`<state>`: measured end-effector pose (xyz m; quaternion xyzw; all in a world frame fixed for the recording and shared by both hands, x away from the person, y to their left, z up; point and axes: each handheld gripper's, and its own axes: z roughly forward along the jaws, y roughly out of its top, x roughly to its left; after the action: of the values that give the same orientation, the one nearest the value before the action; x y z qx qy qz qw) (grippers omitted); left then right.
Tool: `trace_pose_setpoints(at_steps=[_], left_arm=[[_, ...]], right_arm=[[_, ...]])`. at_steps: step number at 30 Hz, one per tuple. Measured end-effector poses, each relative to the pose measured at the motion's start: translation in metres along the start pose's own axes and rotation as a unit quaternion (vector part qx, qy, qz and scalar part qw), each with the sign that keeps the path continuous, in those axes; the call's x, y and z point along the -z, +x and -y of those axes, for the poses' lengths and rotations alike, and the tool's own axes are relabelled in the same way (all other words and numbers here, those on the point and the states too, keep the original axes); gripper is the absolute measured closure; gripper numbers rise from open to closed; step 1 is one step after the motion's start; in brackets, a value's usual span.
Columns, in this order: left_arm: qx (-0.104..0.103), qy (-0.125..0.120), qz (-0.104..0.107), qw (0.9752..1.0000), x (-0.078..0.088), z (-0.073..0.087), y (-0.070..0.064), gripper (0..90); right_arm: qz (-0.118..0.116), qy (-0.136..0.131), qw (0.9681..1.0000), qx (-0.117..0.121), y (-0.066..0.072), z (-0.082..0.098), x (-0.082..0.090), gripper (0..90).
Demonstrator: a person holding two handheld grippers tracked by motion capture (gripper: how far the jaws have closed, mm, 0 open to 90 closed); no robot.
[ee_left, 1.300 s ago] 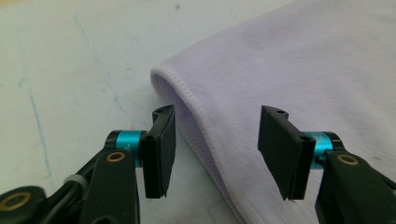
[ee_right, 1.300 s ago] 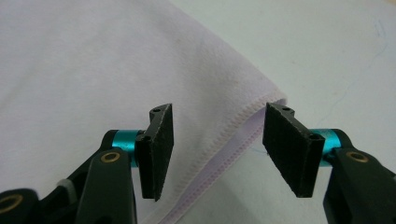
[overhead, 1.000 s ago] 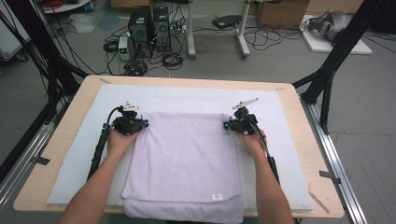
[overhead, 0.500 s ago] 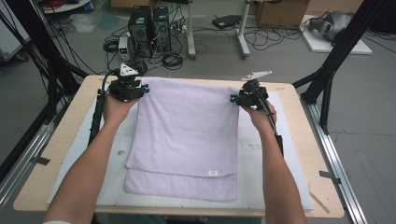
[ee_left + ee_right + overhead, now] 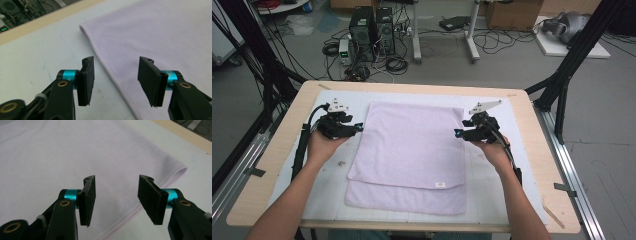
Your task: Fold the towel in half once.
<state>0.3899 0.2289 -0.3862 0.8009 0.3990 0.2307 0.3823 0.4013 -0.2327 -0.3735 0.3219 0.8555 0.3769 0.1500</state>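
The towel (image 5: 409, 152) lies flat in the middle of the counter (image 5: 277, 150), folded once so its upper layer stops short of the near edge and leaves a strip of the lower layer showing, with a small label near the front right. The left gripper (image 5: 354, 128) hangs just off the towel's left edge and the right gripper (image 5: 459, 133) just at its right edge, both lifted clear of the cloth. Each pair of fingers has just been opening and now stands moderately wide with nothing between them; in the left gripper view the fingers (image 5: 86, 80) frame the towel's hemmed edge (image 5: 107, 67) from above, and in the right gripper view the fingers (image 5: 88, 198) hover over the opposite edge (image 5: 172, 178).

The fold looks freshly laid down, so the step in hand is judged to be the release. To do it well, the person should draw both grippers away evenly, without snagging a hem or dragging the top layer askew, then check that the side edges line up before taking the next fold.

A white mat (image 5: 522, 145) covers the wooden counter. Beyond it, the grey floor holds computer towers (image 5: 372, 27), coiled cables and black frame legs.
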Motion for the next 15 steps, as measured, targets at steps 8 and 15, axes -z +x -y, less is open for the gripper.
trace_pose_setpoints(at_steps=[8,15], left_arm=[[-0.028,0.007,0.046,0.9986,0.023,0.031,-0.029,43.1],[-0.032,-0.019,0.07,0.9968,0.043,0.052,-0.048,43.9]], right_arm=[[-0.044,-0.025,0.9986,0.013,0.044,0.03,0.02,48.2],[-0.067,-0.012,0.9975,0.016,0.064,0.057,0.023,49.0]])
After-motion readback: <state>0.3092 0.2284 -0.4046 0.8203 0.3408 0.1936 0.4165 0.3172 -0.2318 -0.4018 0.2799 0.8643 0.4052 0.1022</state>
